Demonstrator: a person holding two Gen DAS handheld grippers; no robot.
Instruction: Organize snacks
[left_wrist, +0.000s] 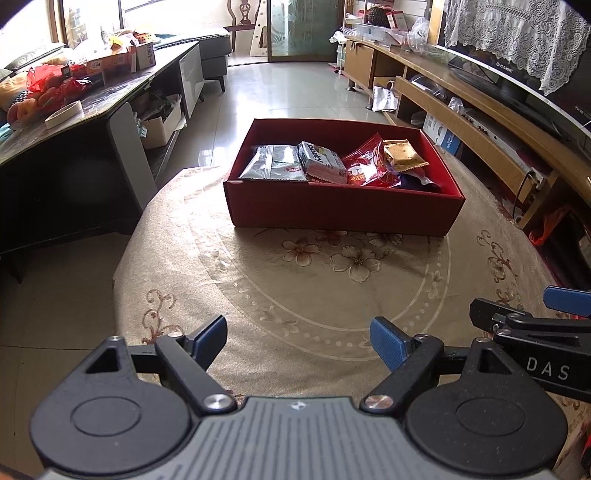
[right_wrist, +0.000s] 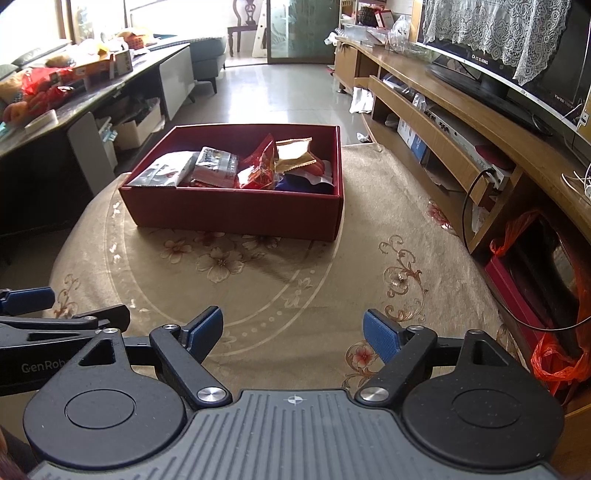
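Note:
A red box stands on a round table under a beige floral cloth. Inside lie several snack packs: a silver packet, a grey-white packet, a red bag, a golden packet and a dark blue one. My left gripper hovers open over the near cloth, well short of the box, with nothing between its fingers. My right gripper is likewise open and empty beside it.
A dark side table with fruit and red bags stands to the left. A long wooden TV cabinet with a television runs along the right. An orange plastic bag hangs near the table's right edge.

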